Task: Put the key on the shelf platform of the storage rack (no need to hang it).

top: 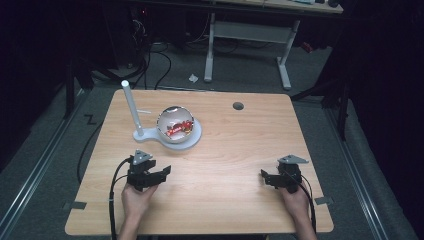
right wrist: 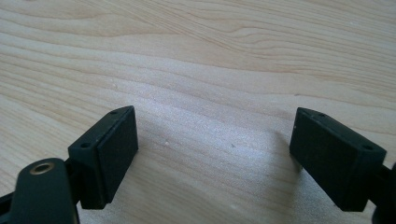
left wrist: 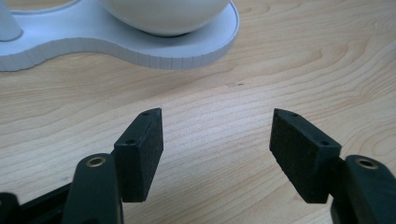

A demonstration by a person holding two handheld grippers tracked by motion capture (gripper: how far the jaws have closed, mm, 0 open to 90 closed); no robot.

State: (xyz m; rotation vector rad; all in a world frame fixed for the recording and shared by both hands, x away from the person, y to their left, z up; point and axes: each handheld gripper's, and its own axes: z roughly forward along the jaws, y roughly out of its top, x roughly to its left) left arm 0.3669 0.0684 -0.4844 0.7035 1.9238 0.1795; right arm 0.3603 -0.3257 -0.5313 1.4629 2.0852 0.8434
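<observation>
On the table: findings, largest item first.
Table (top: 225, 165): light wood top, a round cable hole near the far edge; bare between the two grippers.
Stand (top: 172, 142): white base at far left, carrying an upright white post (top: 131, 107); base rim also seen in the left gripper view (left wrist: 187, 56).
Bowl (top: 175, 124): seated on the stand's round end, holding red-wrapped sweets (top: 179, 130).
Left gripper (top: 162, 172): jaws roughly half apart, nothing between them; near the stand, not touching.
Right gripper (top: 265, 176): jaws apart, empty; well apart from the bowl.
Progress: judged not begun; sweets all in the bowl, picking remains.
Markings: wrapper print too small to read; none elsewhere.
</observation>
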